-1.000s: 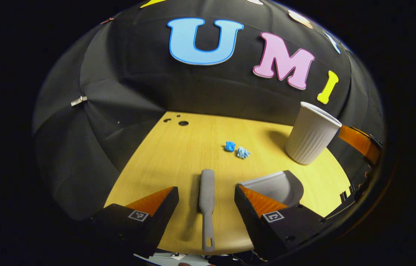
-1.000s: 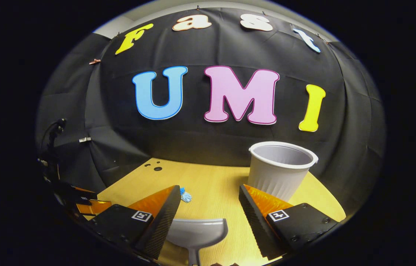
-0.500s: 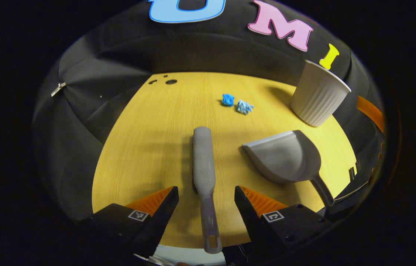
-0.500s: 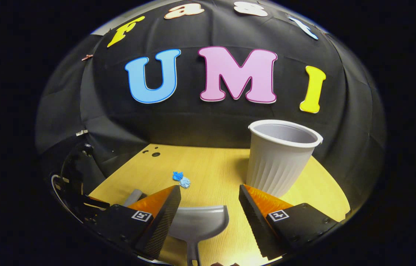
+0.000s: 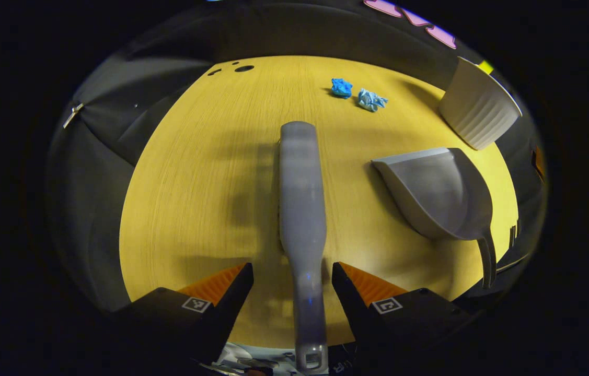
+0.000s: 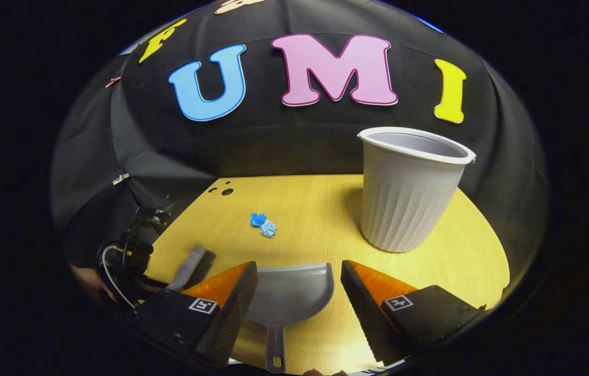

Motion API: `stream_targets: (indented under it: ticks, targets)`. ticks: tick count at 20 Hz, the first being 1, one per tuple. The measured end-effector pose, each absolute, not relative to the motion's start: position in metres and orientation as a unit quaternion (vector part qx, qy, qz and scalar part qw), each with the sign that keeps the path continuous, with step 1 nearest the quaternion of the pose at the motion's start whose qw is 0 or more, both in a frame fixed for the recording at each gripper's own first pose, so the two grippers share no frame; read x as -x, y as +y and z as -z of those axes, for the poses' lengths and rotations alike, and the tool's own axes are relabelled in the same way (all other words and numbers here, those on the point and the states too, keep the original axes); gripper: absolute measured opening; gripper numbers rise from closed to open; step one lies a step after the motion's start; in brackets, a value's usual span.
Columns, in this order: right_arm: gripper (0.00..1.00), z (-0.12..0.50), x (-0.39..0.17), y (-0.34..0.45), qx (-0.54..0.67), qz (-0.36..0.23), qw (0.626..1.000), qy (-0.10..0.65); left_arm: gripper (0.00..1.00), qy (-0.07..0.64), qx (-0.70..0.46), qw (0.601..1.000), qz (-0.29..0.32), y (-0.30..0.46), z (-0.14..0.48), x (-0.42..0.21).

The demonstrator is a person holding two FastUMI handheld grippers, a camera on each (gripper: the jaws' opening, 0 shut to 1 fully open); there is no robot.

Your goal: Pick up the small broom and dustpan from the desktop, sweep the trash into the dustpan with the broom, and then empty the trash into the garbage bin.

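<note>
Two grippers hang over a yellow wood-grain worktop (image 5: 195, 172), each spread wide and grasping nothing.

From the left gripper view, the left gripper (image 5: 292, 274) is released, its orange-faced fingers on either side of the broom (image 5: 300, 198) without touching it. The grey broom lies flat on the worktop, handle toward the camera, its hanging hole at the near edge and its head pointing away toward the far wall. To its right the grey dustpan (image 5: 438, 190) rests on the worktop, its open mouth facing left and away, its thin handle curving down toward the near right edge. Beyond the broom's tip lie two scraps of trash (image 5: 358, 94), a darker blue wad and a paler one just beside it. The ribbed white bin (image 5: 480, 112) stands at the far right, well apart from the trash.

From the right gripper view, the right gripper (image 6: 299, 271) is likewise released, with the dustpan (image 6: 290, 295) lying between and beneath its fingers, handle toward the camera and mouth toward the trash (image 6: 263, 224). The bin (image 6: 409, 196) stands upright to the right, beyond the dustpan. The broom (image 6: 189, 266) shows at the left beside the left gripper's dark body (image 6: 129, 258).
</note>
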State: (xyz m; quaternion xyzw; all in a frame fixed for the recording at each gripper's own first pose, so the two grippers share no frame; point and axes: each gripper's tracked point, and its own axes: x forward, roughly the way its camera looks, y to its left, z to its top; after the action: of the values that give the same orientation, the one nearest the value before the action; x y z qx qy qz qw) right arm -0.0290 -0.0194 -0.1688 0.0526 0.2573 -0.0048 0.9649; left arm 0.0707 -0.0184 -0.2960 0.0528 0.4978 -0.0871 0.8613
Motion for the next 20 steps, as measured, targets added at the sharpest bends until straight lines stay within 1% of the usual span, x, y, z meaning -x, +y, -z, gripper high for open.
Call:
stream_targets:
  ticks: [3, 4, 5, 6, 9, 12, 13, 17, 18, 19, 20]
  targets:
    - [0.99, 0.182, 0.029, -0.02, -0.048, -0.022, 0.959, 0.277, 0.93, 0.517, -0.057, 0.85, 0.088, -0.026, 0.302, -0.073]
    - [0.99, 0.188, 0.03, -0.018, -0.048, -0.031, 0.957, 0.286, 0.88, 0.524, -0.057, 0.845, 0.09, -0.029, 0.301, -0.071]
    - [0.99, 0.193, 0.031, -0.016, -0.049, -0.04, 0.954, 0.294, 0.85, 0.532, -0.058, 0.84, 0.088, -0.03, 0.306, -0.071]
    - [0.99, 0.197, 0.033, -0.014, -0.05, -0.049, 0.951, 0.302, 0.72, 0.527, -0.06, 0.843, 0.087, -0.034, 0.305, -0.077]
    - [0.99, 0.205, 0.037, -0.011, -0.053, -0.058, 0.945, 0.318, 0.65, 0.539, -0.068, 0.834, 0.091, -0.04, 0.305, -0.077]
    - [0.99, 0.21, 0.038, -0.011, -0.058, -0.054, 0.941, 0.33, 0.33, 0.565, -0.058, 0.819, 0.084, -0.042, 0.307, -0.075]
    - [0.99, 0.212, 0.042, -0.009, -0.063, -0.054, 0.937, 0.338, 0.34, 0.568, -0.054, 0.818, 0.081, -0.042, 0.305, -0.075]
    - [0.99, 0.232, 0.057, -0.004, -0.062, -0.048, 0.914, 0.397, 0.3, 0.554, -0.057, 0.825, 0.095, -0.043, 0.306, -0.076]
    - [0.99, 0.237, 0.057, -0.003, -0.059, -0.046, 0.909, 0.41, 0.27, 0.55, -0.058, 0.827, 0.099, -0.042, 0.306, -0.075]
    - [0.99, 0.24, 0.057, 0.002, -0.057, -0.048, 0.906, 0.417, 0.26, 0.547, -0.057, 0.829, 0.102, -0.042, 0.306, -0.075]
    - [0.99, 0.244, 0.058, 0.006, -0.049, -0.049, 0.904, 0.422, 0.24, 0.544, -0.055, 0.831, 0.103, -0.042, 0.306, -0.076]
